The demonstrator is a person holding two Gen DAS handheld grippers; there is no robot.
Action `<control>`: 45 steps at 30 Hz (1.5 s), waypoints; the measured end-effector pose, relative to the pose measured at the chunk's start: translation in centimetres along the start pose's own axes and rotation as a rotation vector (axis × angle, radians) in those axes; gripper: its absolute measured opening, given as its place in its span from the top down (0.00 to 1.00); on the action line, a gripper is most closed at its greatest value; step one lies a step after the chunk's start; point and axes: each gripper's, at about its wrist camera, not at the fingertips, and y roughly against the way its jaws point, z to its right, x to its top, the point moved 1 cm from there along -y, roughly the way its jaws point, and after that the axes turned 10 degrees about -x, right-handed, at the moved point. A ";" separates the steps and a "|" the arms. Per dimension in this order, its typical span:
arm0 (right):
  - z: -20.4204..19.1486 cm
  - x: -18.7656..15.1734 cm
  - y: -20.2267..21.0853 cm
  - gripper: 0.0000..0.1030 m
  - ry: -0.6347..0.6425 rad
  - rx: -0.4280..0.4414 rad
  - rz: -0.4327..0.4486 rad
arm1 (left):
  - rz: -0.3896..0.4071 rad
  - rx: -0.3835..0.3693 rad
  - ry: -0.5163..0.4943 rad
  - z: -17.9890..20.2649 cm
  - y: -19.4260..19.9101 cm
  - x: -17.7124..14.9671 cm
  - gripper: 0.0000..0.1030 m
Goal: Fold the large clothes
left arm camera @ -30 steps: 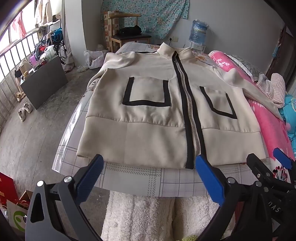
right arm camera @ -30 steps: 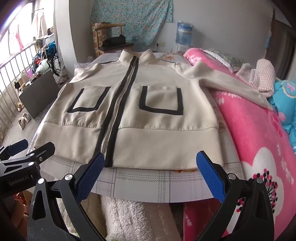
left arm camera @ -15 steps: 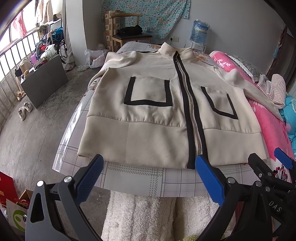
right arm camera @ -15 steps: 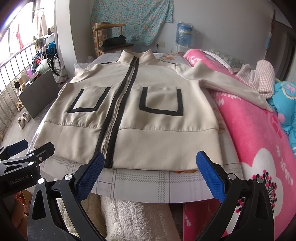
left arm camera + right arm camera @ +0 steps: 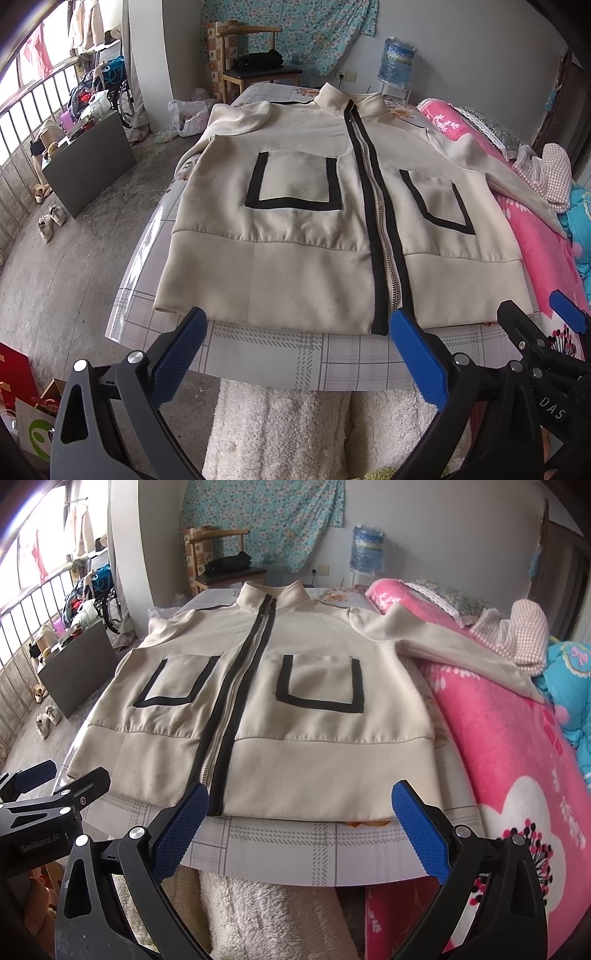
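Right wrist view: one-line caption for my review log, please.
Open right claw hovers before the hem of a zipped cream jacket spread flat on a checked table, one sleeve draped over pink bedding.

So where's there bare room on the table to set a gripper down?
Only the checked tablecloth strip between the jacket hem and the near edge. The jacket covers the rest; its sleeve drapes onto the pink blanket.

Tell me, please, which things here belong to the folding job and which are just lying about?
Job: cream jacket, spread flat and zipped; left gripper and right gripper, both open, short of its hem.
Lying about: pink quilt, checked cloth, water bottle, chair, shoes.
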 end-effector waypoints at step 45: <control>-5.2 13.9 -4.2 0.08 0.293 0.216 0.230 | 0.107 -0.116 0.083 -9.0 -4.2 10.9 0.05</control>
